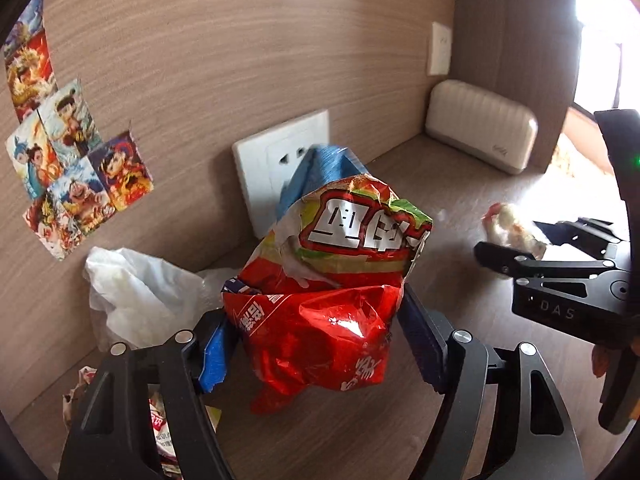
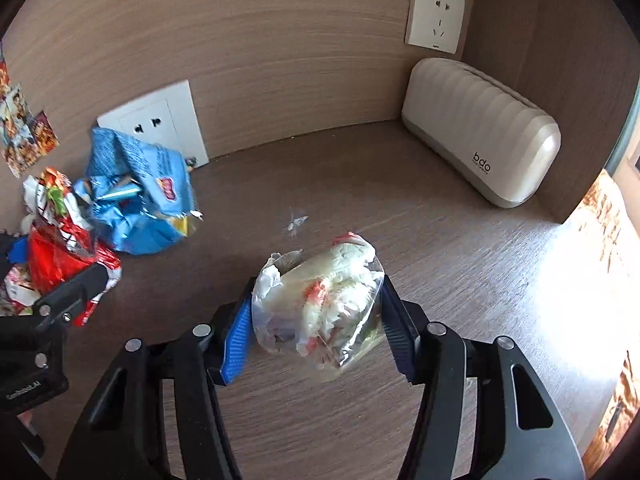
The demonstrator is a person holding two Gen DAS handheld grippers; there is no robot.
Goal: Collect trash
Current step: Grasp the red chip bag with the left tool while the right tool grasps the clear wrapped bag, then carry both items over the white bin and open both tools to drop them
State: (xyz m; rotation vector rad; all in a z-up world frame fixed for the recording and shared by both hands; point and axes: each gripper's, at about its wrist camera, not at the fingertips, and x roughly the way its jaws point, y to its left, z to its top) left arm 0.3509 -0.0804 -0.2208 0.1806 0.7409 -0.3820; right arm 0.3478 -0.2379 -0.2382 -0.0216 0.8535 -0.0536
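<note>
Collecting is half done: my left tongs (image 1: 316,328) are clamped on the red snack bag (image 1: 320,320), my right tongs (image 2: 316,332) on the clear plastic wad (image 2: 320,304). Next I judge both need a bin, which I cannot see, while the blue bag (image 2: 136,196) waits on the surface (image 2: 400,200).

You're looking at a beige ribbed case (image 2: 480,132) sitting in the desk (image 2: 420,208) corner, wall sockets (image 2: 435,14) and cartoon stickers (image 1: 68,168) showing behind.

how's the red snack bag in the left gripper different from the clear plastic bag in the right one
The red snack bag is opaque, shiny foil with printed lettering; the clear plastic bag is see-through, showing crumpled white and red scraps inside. The red bag looks larger, rising well above the left gripper fingers, while the clear bag is a compact wad between the right gripper fingers. Both are crumpled trash, each pinched by its gripper above the wooden desk.
</note>
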